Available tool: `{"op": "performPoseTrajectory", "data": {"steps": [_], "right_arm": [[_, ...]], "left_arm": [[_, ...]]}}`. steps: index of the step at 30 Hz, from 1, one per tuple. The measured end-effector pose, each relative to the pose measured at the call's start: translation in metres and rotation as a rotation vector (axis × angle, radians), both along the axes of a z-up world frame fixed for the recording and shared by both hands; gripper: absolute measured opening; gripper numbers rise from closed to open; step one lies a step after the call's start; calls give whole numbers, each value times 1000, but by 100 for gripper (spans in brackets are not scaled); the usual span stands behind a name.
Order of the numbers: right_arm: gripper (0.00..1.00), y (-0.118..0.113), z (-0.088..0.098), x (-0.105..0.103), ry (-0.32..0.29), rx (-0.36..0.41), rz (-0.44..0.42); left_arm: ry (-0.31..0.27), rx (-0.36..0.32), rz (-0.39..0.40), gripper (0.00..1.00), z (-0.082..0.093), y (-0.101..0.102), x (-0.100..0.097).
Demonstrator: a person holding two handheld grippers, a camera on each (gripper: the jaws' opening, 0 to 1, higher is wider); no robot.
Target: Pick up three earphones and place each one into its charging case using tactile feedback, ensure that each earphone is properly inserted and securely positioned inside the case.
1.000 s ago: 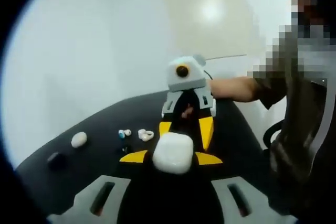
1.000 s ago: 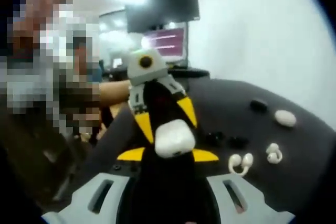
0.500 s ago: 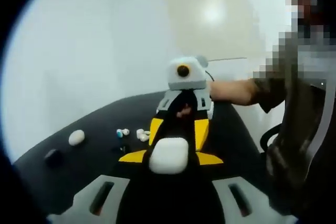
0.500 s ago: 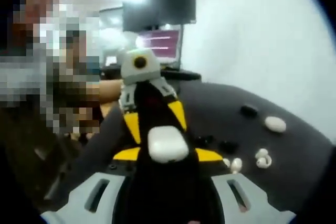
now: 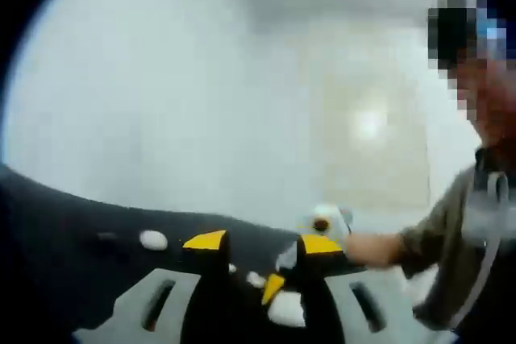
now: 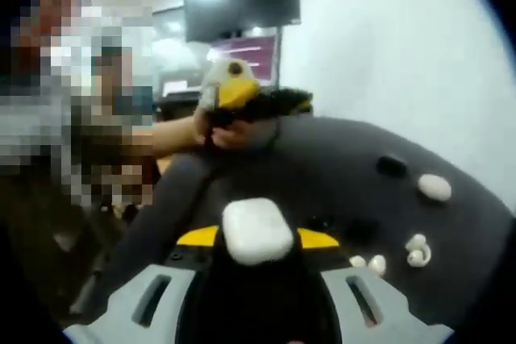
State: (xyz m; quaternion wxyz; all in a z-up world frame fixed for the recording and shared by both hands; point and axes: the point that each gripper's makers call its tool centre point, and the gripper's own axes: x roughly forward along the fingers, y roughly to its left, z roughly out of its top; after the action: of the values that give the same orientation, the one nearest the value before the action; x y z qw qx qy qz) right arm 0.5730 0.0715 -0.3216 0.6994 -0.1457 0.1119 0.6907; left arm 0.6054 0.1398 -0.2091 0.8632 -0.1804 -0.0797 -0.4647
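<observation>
Case [image 6: 256, 230], white and closed, sits pinched in our right gripper [image 6: 256, 241] jaws; our left gripper [image 5: 262, 246] jaws stand spread above the desk [image 6: 339, 167]; earphones [image 6: 418, 250] lie nearby.

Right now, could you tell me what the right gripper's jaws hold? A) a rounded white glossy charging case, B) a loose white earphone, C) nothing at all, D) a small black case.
A: in the right gripper view, the rounded white glossy charging case sits clamped between the yellow-tipped jaws of the right gripper, above the black table.
</observation>
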Motion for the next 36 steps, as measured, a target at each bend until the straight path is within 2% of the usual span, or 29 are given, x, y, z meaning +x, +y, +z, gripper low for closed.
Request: {"op": "performPoseTrajectory", "data": {"steps": [2, 5, 7, 10, 13, 15, 16, 17, 18, 20, 24, 26, 28, 32, 36], "right_arm": [[35, 1, 0, 0, -8, 0, -7], [34, -1, 1, -1, -25, -3, -17], [33, -2, 2, -1, -66, -4, -23], [33, -3, 9, -2, -224, -13, -32], [33, -5, 17, -3, -440, -27, -59], [33, -8, 26, -2, -540, -10, -99], [32, -10, 32, -3, -530, 30, -126], [32, -14, 40, 0, -491, 79, -165], [32, -20, 45, 5, -495, 100, -198], [32, -37, 55, 25, -506, 109, -310], [32, -79, 76, 71, -429, 182, -561], [32, -99, 80, 90, -356, 185, -656], [32, -117, 84, 107, -353, 191, -736], [32, -144, 77, 129, -306, 142, -852], [32, -169, 59, 148, -247, 96, -964]], "left_arm": [[7, -41, 23, 30, 4, 9, 4], [4, -34, 27, 29, 3, 9, 6], [-5, 0, 22, 29, 0, 3, 5], [-17, 33, 24, 29, -3, -2, 6], [-20, 42, 28, 29, -4, -3, 6], [-18, 36, 25, 29, -4, -3, 6], [-17, 34, 23, 29, -3, -3, 6], [-18, 36, 22, 29, -4, -4, 6], [-18, 42, 22, 29, -4, -6, 5], [-19, 50, 24, 29, -5, -7, 5], [-19, 54, 30, 29, -6, -6, 7], [-19, 54, 32, 29, -6, -5, 8], [-16, 58, 34, 29, -7, -5, 9], [-18, 64, 37, 29, -8, -5, 9], [-18, 67, 36, 29, -9, -5, 9]]}}
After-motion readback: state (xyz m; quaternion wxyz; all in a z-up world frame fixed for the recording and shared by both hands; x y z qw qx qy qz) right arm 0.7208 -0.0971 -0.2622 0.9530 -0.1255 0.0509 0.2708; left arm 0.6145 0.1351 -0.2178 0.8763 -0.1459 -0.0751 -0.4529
